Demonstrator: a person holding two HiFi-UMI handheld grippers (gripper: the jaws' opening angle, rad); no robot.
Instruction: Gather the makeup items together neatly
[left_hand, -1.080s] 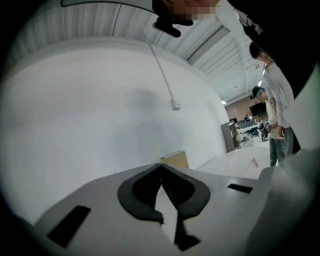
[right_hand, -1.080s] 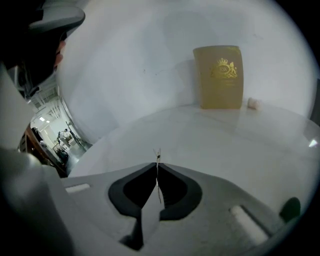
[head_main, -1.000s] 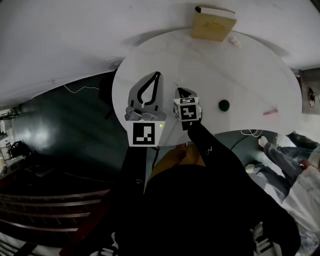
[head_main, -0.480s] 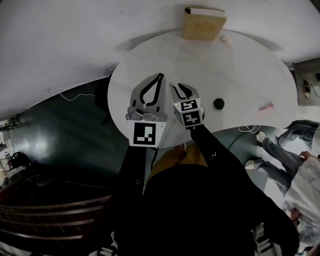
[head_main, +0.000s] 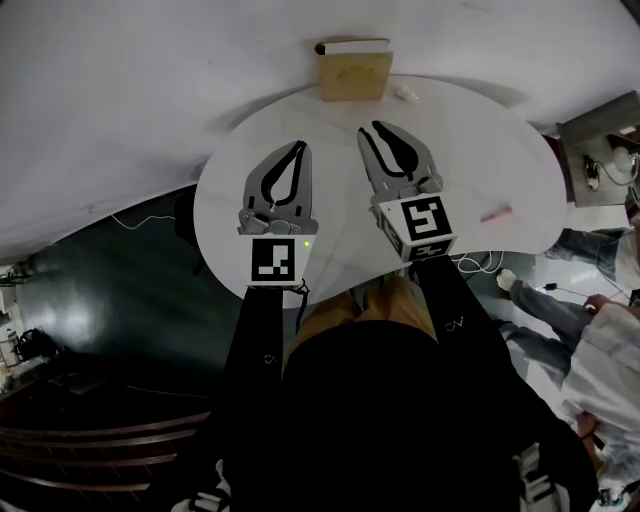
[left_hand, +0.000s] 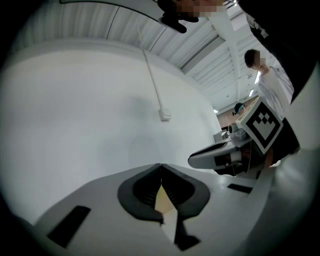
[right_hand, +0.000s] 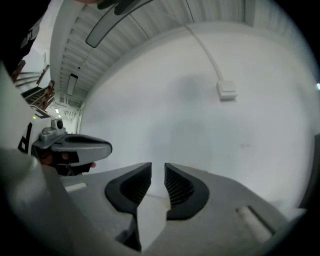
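1. White round counter (head_main: 470, 150), and as far as I can see nothing's grouped on it yet.
2. Left tongs (left_hand: 160, 167): pinched together, empty.
3. Tan box (head_main: 355, 72) sits at the far edge, with a small white bit (head_main: 405, 93) near it.
4. Right tongs (right_hand: 158, 170): just been opening, narrow gap, nothing between.
5. Pink stick (head_main: 495, 214) lies alone at the right, well apart from the box. I reckon the gathering's all still to do.

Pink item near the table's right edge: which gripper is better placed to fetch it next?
Probably right. The right gripper is nearer the pink item. Its jaws have just been opening and stand a gap apart, with nothing between them. The left gripper is farther off, jaws shut.
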